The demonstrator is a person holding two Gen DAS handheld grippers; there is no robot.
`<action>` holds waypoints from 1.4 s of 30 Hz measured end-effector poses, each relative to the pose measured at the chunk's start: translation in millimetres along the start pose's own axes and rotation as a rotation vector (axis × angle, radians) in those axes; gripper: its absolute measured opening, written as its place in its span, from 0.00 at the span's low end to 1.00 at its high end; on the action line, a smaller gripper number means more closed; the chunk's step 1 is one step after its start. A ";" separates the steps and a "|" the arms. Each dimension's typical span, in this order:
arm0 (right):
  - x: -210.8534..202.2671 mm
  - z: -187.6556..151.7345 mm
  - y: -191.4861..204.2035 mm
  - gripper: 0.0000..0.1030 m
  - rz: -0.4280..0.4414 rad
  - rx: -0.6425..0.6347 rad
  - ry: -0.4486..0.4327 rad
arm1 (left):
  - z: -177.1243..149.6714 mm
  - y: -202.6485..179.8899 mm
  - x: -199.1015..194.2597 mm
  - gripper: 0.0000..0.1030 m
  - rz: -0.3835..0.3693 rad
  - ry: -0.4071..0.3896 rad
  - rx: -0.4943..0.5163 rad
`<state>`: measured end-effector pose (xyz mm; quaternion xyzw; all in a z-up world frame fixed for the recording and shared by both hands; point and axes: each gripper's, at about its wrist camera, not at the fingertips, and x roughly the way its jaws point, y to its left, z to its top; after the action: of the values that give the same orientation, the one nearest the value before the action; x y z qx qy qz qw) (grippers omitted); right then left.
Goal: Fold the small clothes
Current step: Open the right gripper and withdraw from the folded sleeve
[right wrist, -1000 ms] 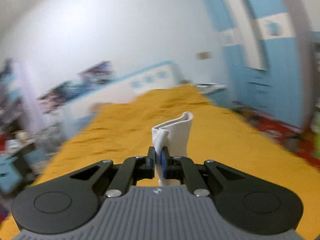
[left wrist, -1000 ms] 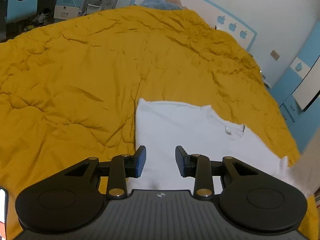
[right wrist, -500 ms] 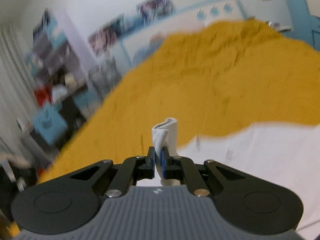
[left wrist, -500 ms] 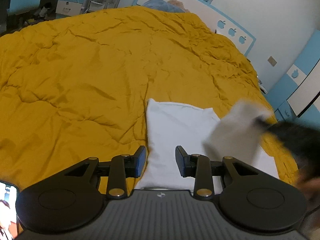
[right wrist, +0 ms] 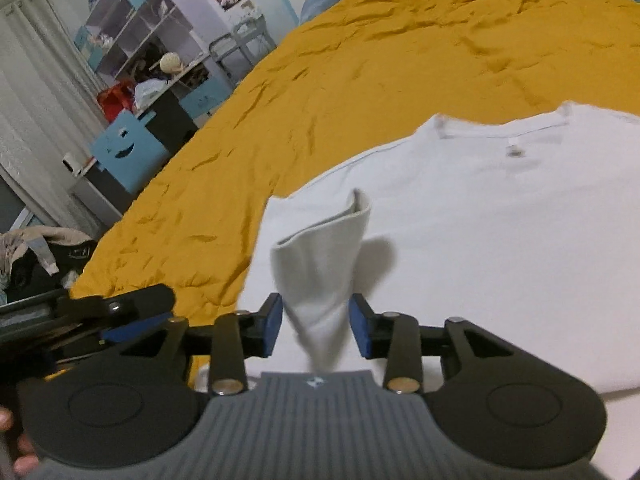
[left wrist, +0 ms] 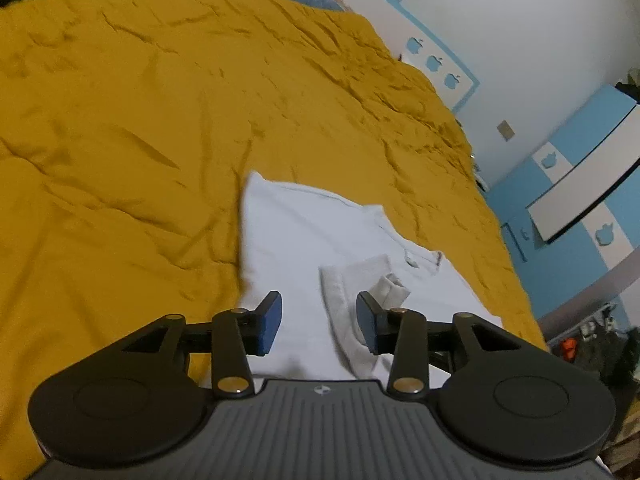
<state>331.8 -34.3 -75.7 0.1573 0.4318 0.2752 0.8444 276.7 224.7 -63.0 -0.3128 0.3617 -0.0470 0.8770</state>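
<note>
The right gripper (right wrist: 316, 322), black with blue padded fingers, was seen spread apart, a folded cone of soft white cloth, the shirt's sleeve (right wrist: 322, 264), standing between the pads without being pinched. The left gripper (left wrist: 319, 322) was likewise spread wide, nothing held between its fingers. The white cotton T-shirt (left wrist: 312, 240) was laid flat on the rumpled mustard-yellow quilted bedspread (left wrist: 132, 120), its ribbed collar and a small neck label (right wrist: 514, 149) turned upward; the label's print could not be read. The sleeve (left wrist: 352, 296) was seen lying across the shirt's body. Blue apple-shaped cutouts (left wrist: 434, 62) were seen on the white headboard.
</note>
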 end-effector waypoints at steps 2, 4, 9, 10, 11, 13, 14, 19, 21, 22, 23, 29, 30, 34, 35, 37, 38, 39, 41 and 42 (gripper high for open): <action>-14.7 3.2 -13.7 0.38 0.012 0.024 -0.006 | -0.9 -3.4 10.9 0.46 -0.015 0.012 -0.017; -32.6 2.7 -30.9 0.39 0.033 0.041 -0.007 | -1.9 -6.7 16.8 0.46 -0.034 0.011 -0.033; -85.5 -15.4 -79.1 0.39 -0.079 0.042 -0.048 | -4.0 -18.1 22.3 0.71 -0.148 0.001 -0.016; -97.1 -20.3 -91.9 0.39 -0.109 0.056 -0.057 | -4.9 -23.2 24.7 0.75 -0.160 -0.004 0.000; -108.4 -24.8 -104.1 0.39 -0.140 0.072 -0.066 | -5.6 -29.7 28.5 0.75 -0.157 -0.001 0.020; -127.5 -30.8 -121.2 0.39 -0.196 0.092 -0.090 | -8.0 -44.0 40.1 0.75 -0.118 0.019 0.073; -138.1 -35.6 -130.2 0.39 -0.230 0.100 -0.102 | -10.2 -50.7 46.3 0.75 -0.094 0.025 0.100; -182.1 -51.4 -162.0 0.39 -0.371 0.093 -0.129 | -16.5 -69.3 73.6 0.43 0.080 0.044 0.218; -192.9 -54.5 -168.7 0.39 -0.438 0.055 -0.126 | -16.4 -64.6 72.8 0.30 0.107 0.038 0.197; -198.3 -55.5 -171.4 0.39 -0.463 0.033 -0.124 | -16.0 -58.2 68.0 0.27 0.127 0.028 0.178; -198.9 -56.0 -172.6 0.39 -0.488 0.012 -0.122 | -15.6 -52.5 62.0 0.26 0.149 0.016 0.163; -199.6 -63.1 -183.8 0.39 -0.594 -0.115 -0.081 | -16.1 -14.7 30.9 0.25 0.284 -0.008 0.055; -192.8 -61.7 -183.6 0.39 -0.613 -0.142 -0.072 | -15.4 -11.0 27.7 0.25 0.269 -0.009 0.034; -178.6 -56.3 -181.8 0.39 -0.648 -0.251 -0.029 | -12.2 -17.3 23.3 0.26 0.208 -0.045 0.045; -173.1 -54.5 -181.8 0.39 -0.652 -0.272 -0.016 | -11.2 -20.9 26.2 0.26 0.195 -0.038 0.062; -160.9 -51.4 -183.0 0.39 -0.672 -0.322 0.002 | -10.8 -30.4 36.5 0.26 0.184 -0.016 0.097; -153.8 -49.1 -183.3 0.39 -0.684 -0.349 0.005 | -11.3 -33.7 42.7 0.26 0.183 -0.006 0.111; -148.2 -46.8 -182.8 0.38 -0.692 -0.372 0.001 | -12.4 -35.9 49.0 0.26 0.183 0.005 0.121; -141.3 -43.8 -180.0 0.25 -0.707 -0.409 -0.010 | -17.2 -38.6 58.6 0.26 0.193 0.029 0.132; -141.2 -42.0 -177.5 0.08 -0.704 -0.423 -0.020 | -18.5 -38.6 60.6 0.26 0.196 0.034 0.134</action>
<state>288.8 -259.7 -98.6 -0.1747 0.3847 0.0505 0.9050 314.5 165.5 -87.2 -0.2159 0.4015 0.0098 0.8900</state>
